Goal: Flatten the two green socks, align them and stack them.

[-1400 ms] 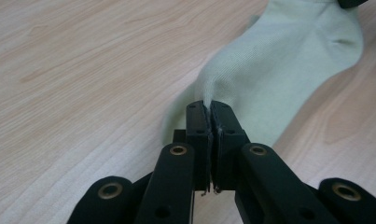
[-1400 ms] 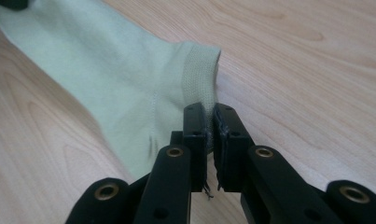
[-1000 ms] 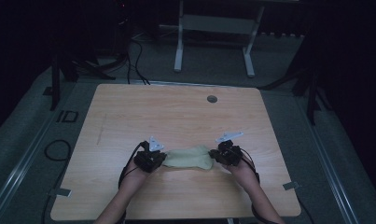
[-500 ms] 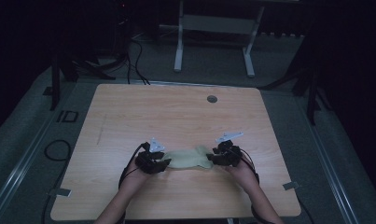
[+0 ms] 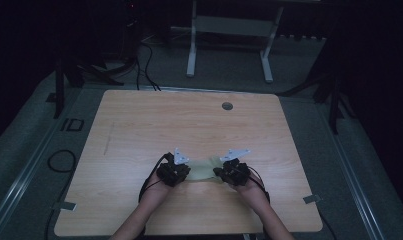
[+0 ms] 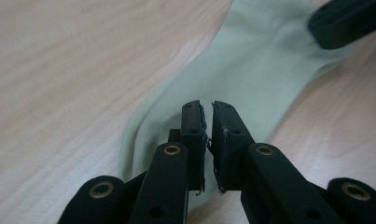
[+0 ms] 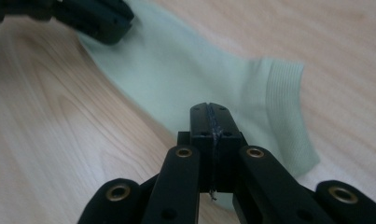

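A pale green sock (image 5: 204, 169) lies on the wooden table (image 5: 189, 125), near its front edge. My left gripper (image 5: 175, 172) sits on the sock's left end and my right gripper (image 5: 232, 172) on its right end. In the left gripper view the sock (image 6: 251, 70) runs under my left gripper (image 6: 208, 109), whose jaws have just been closing and now pinch the fabric with a hairline gap. In the right gripper view my right gripper (image 7: 209, 108) has just closed flush on the sock (image 7: 176, 70) near its ribbed cuff (image 7: 283, 93).
A round cable hole (image 5: 227, 106) sits near the table's far edge. Behind the table a white metal frame (image 5: 229, 45) stands on the grey floor. Cables (image 5: 59, 160) lie on the floor at the left. The person's forearms cross the table's front edge.
Both grippers have moved inward toward each other along the sock. The stretch of sock showing between them is shorter than a second ago.
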Demonstrator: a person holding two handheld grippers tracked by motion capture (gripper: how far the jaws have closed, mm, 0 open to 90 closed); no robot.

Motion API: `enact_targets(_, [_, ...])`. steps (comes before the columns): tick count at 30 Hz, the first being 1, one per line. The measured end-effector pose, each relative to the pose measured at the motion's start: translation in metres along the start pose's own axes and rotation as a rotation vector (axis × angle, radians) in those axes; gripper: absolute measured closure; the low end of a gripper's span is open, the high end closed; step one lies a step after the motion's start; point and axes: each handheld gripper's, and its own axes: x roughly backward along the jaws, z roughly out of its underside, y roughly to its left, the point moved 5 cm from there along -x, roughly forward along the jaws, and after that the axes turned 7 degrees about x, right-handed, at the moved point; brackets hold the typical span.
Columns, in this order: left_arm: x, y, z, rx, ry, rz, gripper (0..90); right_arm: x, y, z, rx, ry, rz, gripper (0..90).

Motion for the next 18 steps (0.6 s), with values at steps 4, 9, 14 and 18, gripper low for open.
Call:
enact_targets(4, [-0.005,0.003,0.004,0.017,-0.001,0.0,82.9,-0.006,-0.003,0.014,-0.011,0.036,0.002,89.5])
enact_targets(9, [-0.005,0.005,0.005,0.007,0.006,-0.013,82.5,-0.002,-0.005,0.022,-0.023,0.013,-0.01,89.2])
enact_targets(14, [-0.004,0.006,0.008,0.023,-0.007,0.001,81.5,0.001,-0.011,0.027,-0.049,0.002,-0.012,87.9])
enact_targets(18, [0.0,0.004,0.005,0.021,-0.026,0.011,71.9,0.003,-0.009,0.024,-0.045,0.004,-0.019,80.4])
